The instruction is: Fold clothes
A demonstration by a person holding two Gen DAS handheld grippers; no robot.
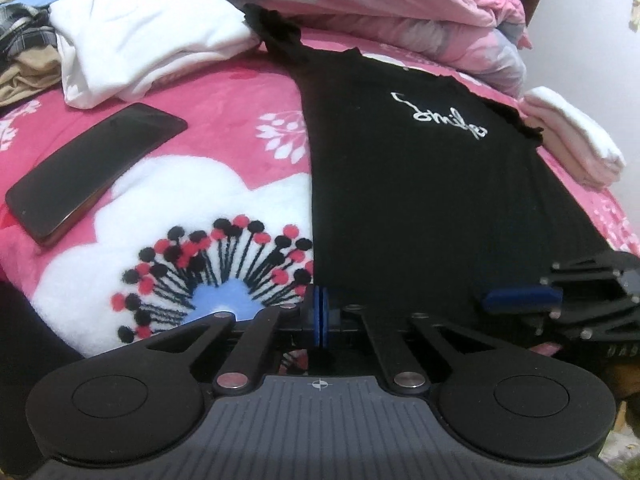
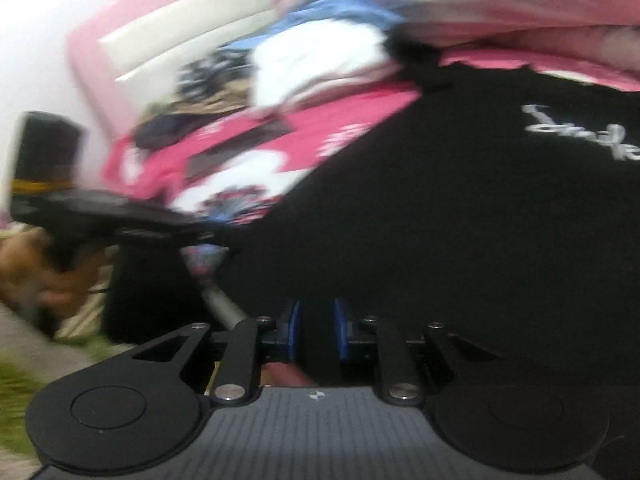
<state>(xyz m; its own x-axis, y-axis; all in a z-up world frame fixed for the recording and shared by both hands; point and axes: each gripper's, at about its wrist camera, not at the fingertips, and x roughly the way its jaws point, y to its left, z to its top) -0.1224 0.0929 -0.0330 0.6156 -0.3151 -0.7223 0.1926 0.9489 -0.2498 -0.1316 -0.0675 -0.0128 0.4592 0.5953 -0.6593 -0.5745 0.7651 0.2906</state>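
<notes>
1. My left gripper (image 1: 320,312) has its blue pads pressed together at the near left corner of the black T-shirt (image 1: 420,168), right at the hem. I judge it is pinching the fabric, but the bite looks thin; a pull could slip the hem out.
2. My right gripper (image 2: 317,330) stands with its jaws parted and dark cloth between the pads, at the near right corner of the shirt. If it closes off-centre it may catch only one layer, and the fold would skew.
3. The shirt lies flat on the pink blanket (image 1: 224,136), collar toward the far edge of the bed, one sleeve bunched near the white garment (image 1: 132,40). Lifting the hem unevenly could drag that sleeve under.
4. The phone (image 1: 92,172) lies on the blanket just left of the shirt; a swinging hem could sweep it toward the near edge.
5. The right wrist view is blurred, so I cannot judge my grip there closely.
</notes>
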